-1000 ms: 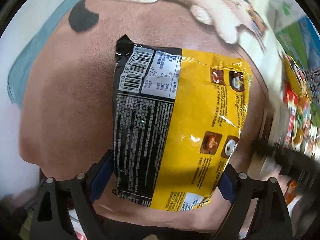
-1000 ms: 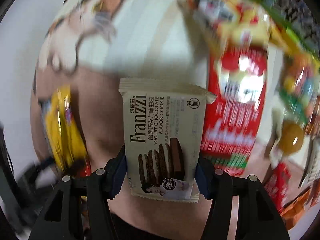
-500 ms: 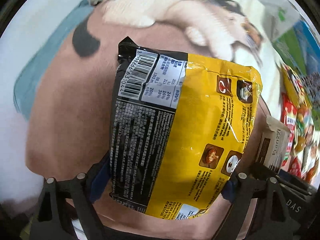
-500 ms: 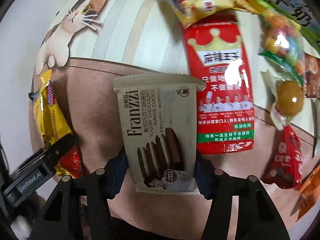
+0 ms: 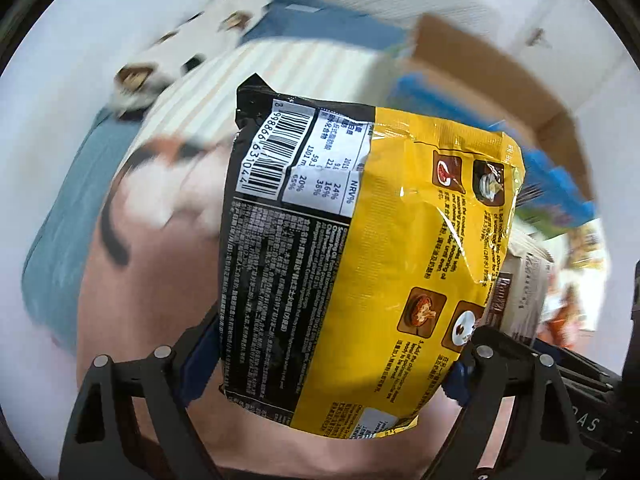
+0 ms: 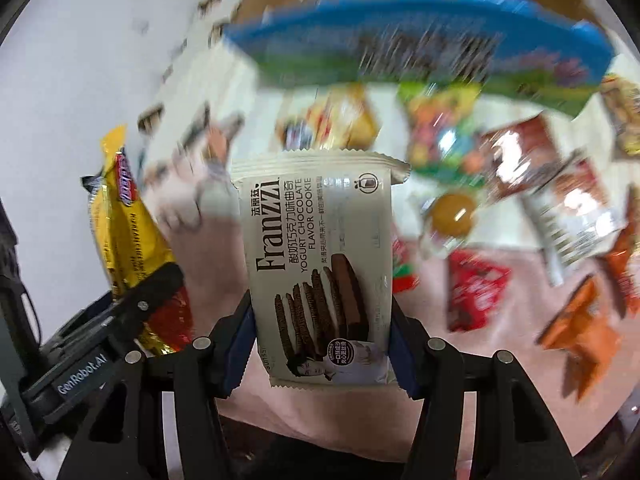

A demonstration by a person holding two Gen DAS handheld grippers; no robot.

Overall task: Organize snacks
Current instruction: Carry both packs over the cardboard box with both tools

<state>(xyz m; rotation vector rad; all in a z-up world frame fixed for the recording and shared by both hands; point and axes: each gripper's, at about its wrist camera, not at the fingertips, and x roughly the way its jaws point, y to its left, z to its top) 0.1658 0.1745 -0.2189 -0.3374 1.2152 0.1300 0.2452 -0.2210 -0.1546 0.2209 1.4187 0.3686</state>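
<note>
A printed mat (image 6: 400, 408) with pink, striped and cat-patterned areas is being seen under everything, and a brown cardboard box (image 5: 492, 80) is being shown at its far side, blurred. In front of the box a long blue and green package (image 6: 420, 52) is being shown lying across the top of the right wrist view, also blurred.

A yellow and black noodle packet (image 5: 360, 264) is being held upright by the left gripper (image 5: 332, 364), whose two fingers are being pressed against the packet's lower left and lower right edges, with the barcode side turned to the camera. The packet is being carried above the mat, and in the right wrist view it is being seen at the left edge beside the other gripper.

A cream Franzzi cookie pack (image 6: 320, 264) is being clamped by the right gripper (image 6: 322, 340), the blue pads being set against both of its lower sides; it is being held upright over the pink area of the mat.

Smaller snacks are being shown scattered on the mat beyond it: an orange packet (image 6: 580, 332), a red packet (image 6: 476, 288), a brown packet (image 6: 516, 156), a multicoloured candy bag (image 6: 440, 128) and a round golden sweet (image 6: 452, 212) in clear wrap.
</note>
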